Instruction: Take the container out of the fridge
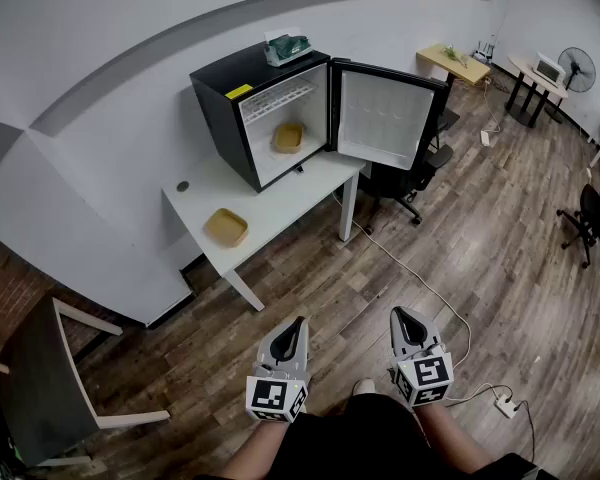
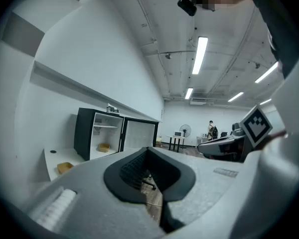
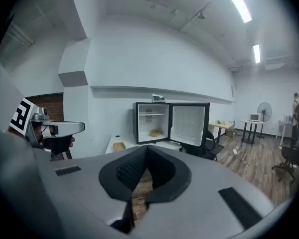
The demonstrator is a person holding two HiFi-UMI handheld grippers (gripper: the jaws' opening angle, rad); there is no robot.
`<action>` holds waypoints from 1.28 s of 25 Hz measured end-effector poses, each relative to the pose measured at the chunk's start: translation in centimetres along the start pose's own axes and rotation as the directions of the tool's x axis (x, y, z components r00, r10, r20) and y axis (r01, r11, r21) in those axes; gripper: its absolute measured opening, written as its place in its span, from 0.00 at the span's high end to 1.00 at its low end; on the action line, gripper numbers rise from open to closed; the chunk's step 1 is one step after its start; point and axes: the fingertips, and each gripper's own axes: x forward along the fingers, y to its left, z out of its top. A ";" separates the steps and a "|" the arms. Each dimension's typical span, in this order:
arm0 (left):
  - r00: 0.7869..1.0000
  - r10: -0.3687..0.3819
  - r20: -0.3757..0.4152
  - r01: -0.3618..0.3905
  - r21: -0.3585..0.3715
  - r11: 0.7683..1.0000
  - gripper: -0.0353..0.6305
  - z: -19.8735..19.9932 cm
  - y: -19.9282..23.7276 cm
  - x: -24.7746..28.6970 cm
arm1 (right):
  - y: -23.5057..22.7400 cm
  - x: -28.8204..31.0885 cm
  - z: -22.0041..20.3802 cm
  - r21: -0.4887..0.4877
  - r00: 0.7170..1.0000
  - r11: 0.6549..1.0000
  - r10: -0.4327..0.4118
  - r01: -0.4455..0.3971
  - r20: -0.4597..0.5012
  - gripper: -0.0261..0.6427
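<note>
While the left gripper [image 1: 297, 325] and the right gripper [image 1: 401, 315] are held low, close to the person's body and well apart from the fridge [image 1: 223, 118], nothing is gripped. The left gripper's jaws are seen clenched together with nothing between them, and the right gripper's jaws are likewise pressed shut on nothing. The black fridge is set on a white table [image 1: 280, 196] against the wall, and its door [image 1: 382, 116] is swung wide open to the right. The tan container [image 1: 288, 137] is seen inside the fridge, on the compartment floor below the shelf [image 1: 277, 101]. A second tan container [image 1: 226, 227] is laid on the table, left of the fridge. A green object [image 1: 286, 48] is placed on the fridge's top.
</note>
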 end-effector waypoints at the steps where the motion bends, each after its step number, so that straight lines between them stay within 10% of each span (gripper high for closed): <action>1: 1.000 0.002 0.003 -0.002 0.004 1.000 0.92 0.1 0.1 0.1 | 0.0 0.1 0.1 0.000 1.000 1.000 0.001 -0.001 0.007 0.96; 32: 0.987 0.160 0.007 -0.160 0.068 0.985 0.92 -0.6 -6.3 7.9 | -14.0 0.9 -2.1 0.061 0.996 0.996 0.065 -0.069 0.056 0.96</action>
